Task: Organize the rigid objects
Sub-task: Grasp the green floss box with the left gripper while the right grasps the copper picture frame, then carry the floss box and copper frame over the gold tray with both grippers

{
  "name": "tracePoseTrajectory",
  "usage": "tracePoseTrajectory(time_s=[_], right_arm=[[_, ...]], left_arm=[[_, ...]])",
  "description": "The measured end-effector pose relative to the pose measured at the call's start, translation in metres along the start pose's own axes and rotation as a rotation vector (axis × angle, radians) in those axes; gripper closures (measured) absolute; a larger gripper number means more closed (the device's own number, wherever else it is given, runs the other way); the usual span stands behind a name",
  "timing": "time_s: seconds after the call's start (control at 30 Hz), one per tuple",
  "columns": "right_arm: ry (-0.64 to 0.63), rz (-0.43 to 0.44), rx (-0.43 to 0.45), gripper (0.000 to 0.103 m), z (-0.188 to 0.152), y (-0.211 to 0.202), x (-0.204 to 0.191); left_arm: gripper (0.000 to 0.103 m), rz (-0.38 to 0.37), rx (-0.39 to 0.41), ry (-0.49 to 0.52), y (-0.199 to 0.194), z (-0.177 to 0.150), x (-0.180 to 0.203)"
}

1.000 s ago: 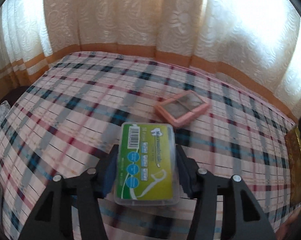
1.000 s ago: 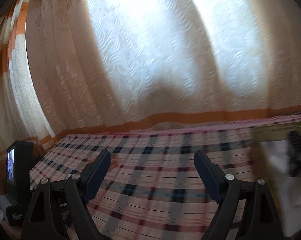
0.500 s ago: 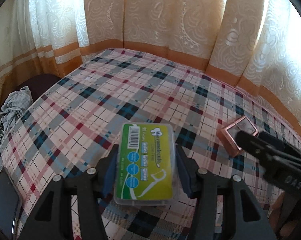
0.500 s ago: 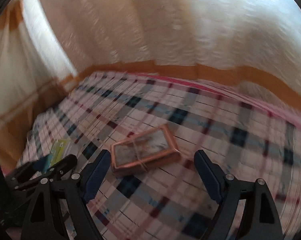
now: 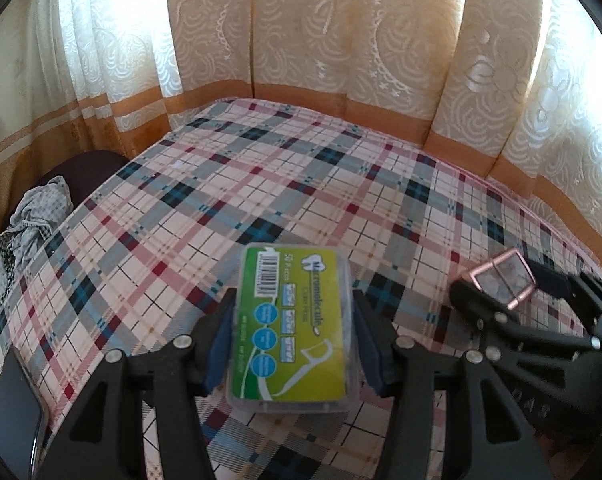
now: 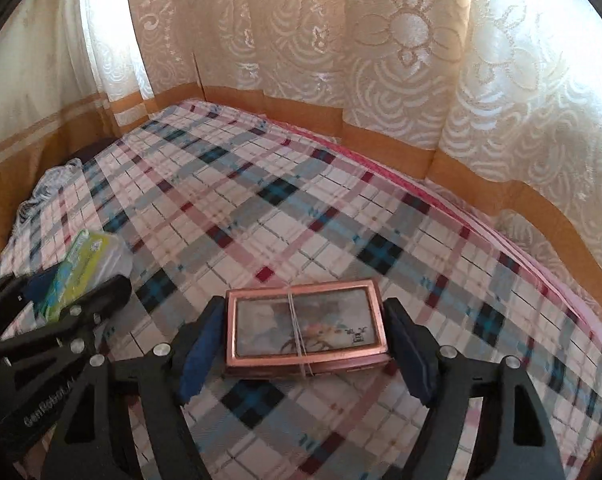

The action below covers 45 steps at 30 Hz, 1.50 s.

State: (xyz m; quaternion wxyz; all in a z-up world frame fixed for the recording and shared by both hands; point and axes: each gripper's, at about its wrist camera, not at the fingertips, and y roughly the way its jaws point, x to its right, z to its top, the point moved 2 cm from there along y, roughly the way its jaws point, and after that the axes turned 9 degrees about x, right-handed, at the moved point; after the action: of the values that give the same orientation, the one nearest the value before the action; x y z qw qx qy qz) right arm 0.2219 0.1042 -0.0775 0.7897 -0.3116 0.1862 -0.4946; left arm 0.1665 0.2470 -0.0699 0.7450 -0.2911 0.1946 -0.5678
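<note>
Our right claw [image 6: 307, 354] stands spread around the pink box [image 6: 305, 326], which lies flat on the plaid bed [image 6: 301, 216] with its long axis running straight across the gap from pad to pad, neither blue pad clearly touching yet, so we judge closing is what comes next. Our left claw [image 5: 293, 344] pinches the floss-pick case [image 5: 293, 328], clear glossy plastic with a green label, lengthwise above the bed. The pink box is hard-edged, with a thin band around its middle.
</note>
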Motion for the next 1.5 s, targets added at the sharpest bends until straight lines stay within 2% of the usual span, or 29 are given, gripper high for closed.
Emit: tracePoseTrajectory(time_s=[0.2,0.4,0.57,0.67,0.83,1.03,1.2,1.5], right_arm=[[0.068,-0.071,0.01,0.024,-0.022,-0.026,0.004],[0.137,-0.144,0.084,0.024,-0.048,-0.072,0.018],[0.198,-0.187,0.206,0.024,-0.065,-0.116,0.029],[0.219,-0.225,0.283,0.024,-0.074,-0.141,0.033],[0.242,-0.267,0.371,0.024,-0.088,-0.17,0.038],[0.275,-0.284,0.419,0.024,-0.1,-0.189,0.044],[0.293,-0.284,0.43,0.024,-0.108,-0.198,0.048],[0.308,-0.296,0.434,0.024,-0.12,-0.213,0.057]], left_arm=[[0.049,-0.007,0.001,0.004,-0.002,-0.001,0.002],[0.049,-0.047,0.006,0.004,-0.015,-0.012,0.006],[0.049,-0.102,0.035,0.021,-0.038,-0.026,0.022],[0.049,-0.081,0.095,0.071,-0.054,-0.028,0.035],[0.049,-0.025,0.267,0.124,-0.093,-0.033,0.048],[0.049,-0.059,0.314,0.118,-0.112,-0.043,0.059],[0.049,-0.046,0.364,0.144,-0.126,-0.049,0.07],[0.049,-0.073,0.37,0.136,-0.139,-0.061,0.082]])
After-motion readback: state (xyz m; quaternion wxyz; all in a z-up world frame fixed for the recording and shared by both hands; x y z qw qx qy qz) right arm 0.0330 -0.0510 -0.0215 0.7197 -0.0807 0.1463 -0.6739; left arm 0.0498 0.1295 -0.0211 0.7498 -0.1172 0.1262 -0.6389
